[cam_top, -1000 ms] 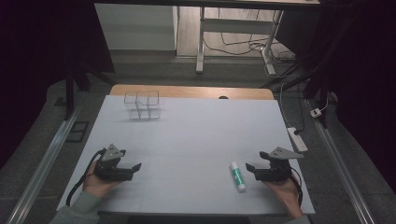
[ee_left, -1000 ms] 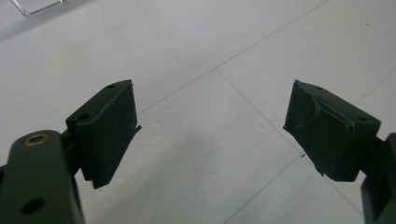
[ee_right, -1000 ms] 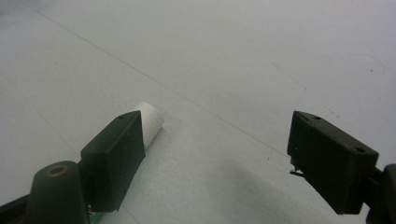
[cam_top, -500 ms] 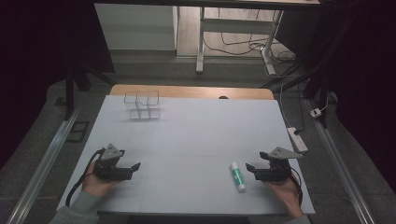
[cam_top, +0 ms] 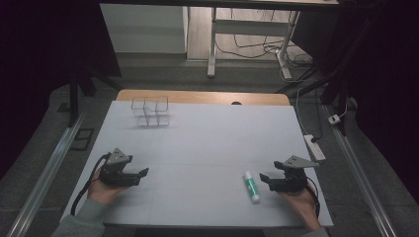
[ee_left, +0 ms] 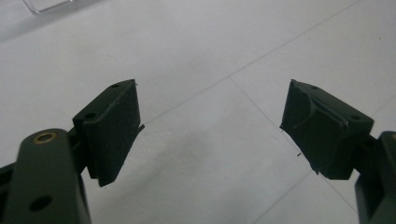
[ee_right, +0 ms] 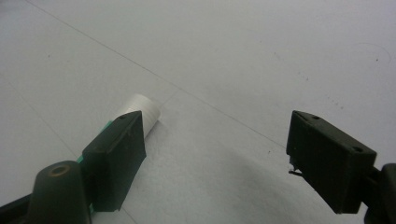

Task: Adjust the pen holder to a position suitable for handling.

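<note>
We find a green-and-white tube [cam_top: 251,186] lying flat on the white table [cam_top: 207,143], near its front edge on the right. The right gripper [cam_top: 267,178] rests just beside it, jaws spread wide and holding nothing; in the right gripper view the tube's white end [ee_right: 140,112] shows past the left jaw. The left gripper [cam_top: 141,174], well apart, likewise stands agape and empty. A clear compartment rack [cam_top: 150,111] sits at the far left.

no readable text, labels or numbers
</note>
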Tool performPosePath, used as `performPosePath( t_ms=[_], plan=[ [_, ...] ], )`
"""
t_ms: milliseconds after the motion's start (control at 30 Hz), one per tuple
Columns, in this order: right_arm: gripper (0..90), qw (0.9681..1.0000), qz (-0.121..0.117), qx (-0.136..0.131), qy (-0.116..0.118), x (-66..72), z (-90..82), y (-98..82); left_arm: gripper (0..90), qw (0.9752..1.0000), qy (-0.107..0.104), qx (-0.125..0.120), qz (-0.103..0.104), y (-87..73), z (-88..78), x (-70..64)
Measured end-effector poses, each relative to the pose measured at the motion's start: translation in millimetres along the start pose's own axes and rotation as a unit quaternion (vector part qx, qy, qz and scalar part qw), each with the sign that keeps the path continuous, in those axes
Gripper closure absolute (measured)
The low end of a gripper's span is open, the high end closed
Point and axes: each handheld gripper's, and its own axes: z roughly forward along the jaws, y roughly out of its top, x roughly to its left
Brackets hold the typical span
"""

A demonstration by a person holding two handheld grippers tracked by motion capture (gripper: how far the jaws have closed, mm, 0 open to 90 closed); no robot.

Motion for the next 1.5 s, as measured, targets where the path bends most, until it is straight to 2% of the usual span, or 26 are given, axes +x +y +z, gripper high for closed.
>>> performPosePath(
  t_ms=[433, 633, 767, 967, 1167, 1367, 1400, 1500],
  plan=[
    [19.7, 1.0, 0.0, 0.001, 0.001, 0.2, 1.8, -0.3, 21.4, 1.0, -0.003, -0.001, -0.004, 11.0, 7.7, 10.9],
    [19.7, 1.0, 0.001, 0.0, 0.003, 0.0, 2.9, -0.5, 22.2, 0.9998, -0.006, -0.007, -0.017, 19.1, 10.5, 20.5],
    [19.9, 1.0, 0.0, -0.003, 0.001, 1.0, 3.6, -0.5, 23.3, 0.9998, 0.001, -0.015, -0.012, 26.8, 10.2, 23.6],
    [19.9, 1.0, -0.001, -0.001, 0.001, 0.6, 3.7, -0.4, 23.9, 0.9998, 0.014, -0.011, -0.007, 38.6, 17.2, 33.3],
    [20.3, 1.0, 0.0, 0.005, -0.005, 0.2, 3.5, -0.4, 25.3, 0.9997, 0.02, -0.006, -0.007, 43.7, 25.6, 41.9],
    [20.3, 1.0, 0.0, 0.0, -0.002, 0.6, 4.6, -0.9, 26.9, 0.9994, 0.026, -0.015, -0.02, 50.9, 29.5, 53.2],
    [20.4, 1.0, 0.0, 0.002, -0.002, 0.5, 4.3, -0.8, 26.7, 0.9993, 0.028, -0.007, -0.023, 52.9, 32.3, 58.2],
    [20.4, 1.0, 0.0, 0.002, -0.001, 0.1, 4.5, -0.8, 26.9, 0.9991, 0.032, -0.007, -0.028, 55.0, 35.3, 63.4]
  ],
)
